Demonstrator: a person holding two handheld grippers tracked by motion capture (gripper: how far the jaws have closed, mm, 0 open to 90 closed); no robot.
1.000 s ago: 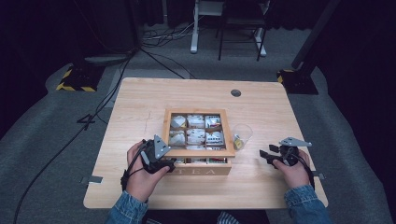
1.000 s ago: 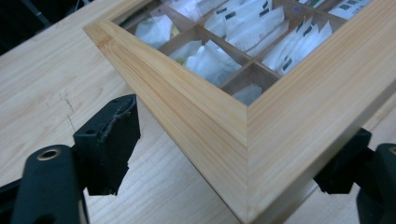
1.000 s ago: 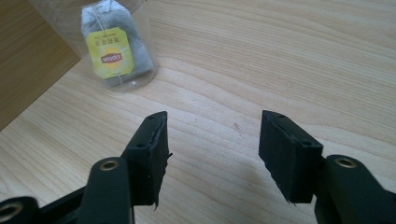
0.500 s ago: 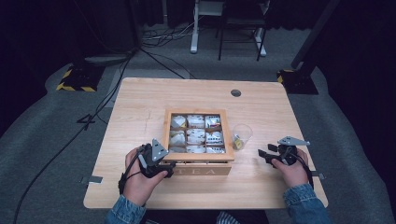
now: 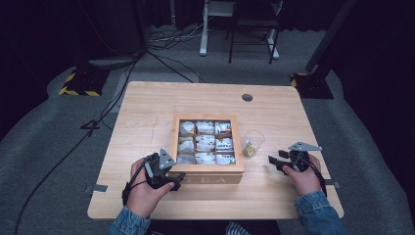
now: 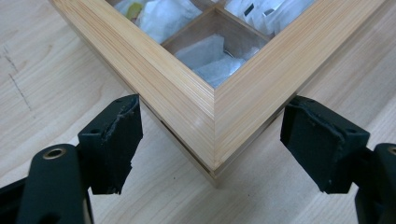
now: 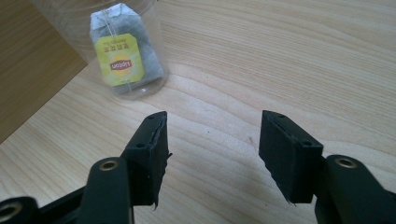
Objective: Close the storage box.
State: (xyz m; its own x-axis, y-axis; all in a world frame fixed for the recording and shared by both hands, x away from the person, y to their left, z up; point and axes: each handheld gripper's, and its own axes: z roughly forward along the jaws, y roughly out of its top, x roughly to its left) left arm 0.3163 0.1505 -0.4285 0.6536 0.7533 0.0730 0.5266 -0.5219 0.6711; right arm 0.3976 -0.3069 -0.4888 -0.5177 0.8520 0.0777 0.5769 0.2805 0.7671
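A wooden tea box (image 5: 207, 167) marked TEA stands mid-table, and several compartments of white sachets show through its top. My left gripper (image 5: 177, 179) is at the box's near left corner. In the left gripper view that corner (image 6: 212, 140) lies between the wide-apart jaws of the left gripper (image 6: 212, 102), and I see no pad pressing on the wood. My right gripper (image 5: 275, 159) rests open on the table to the right of a clear plastic cup (image 5: 252, 142). Ahead of the right gripper (image 7: 212, 135), the cup (image 7: 65, 23) holds a tea bag (image 7: 126, 56) with a yellow tag.
The light wooden table (image 5: 147, 112) has a round cable hole (image 5: 247, 97) near its far edge. Cables and a yellow-black striped base (image 5: 78, 85) lie on the grey floor to the left, and a desk frame (image 5: 235, 29) stands beyond the table.
My left gripper has slipped slightly toward the table's near edge at the box corner. The right gripper, the box and the cup have stayed put.
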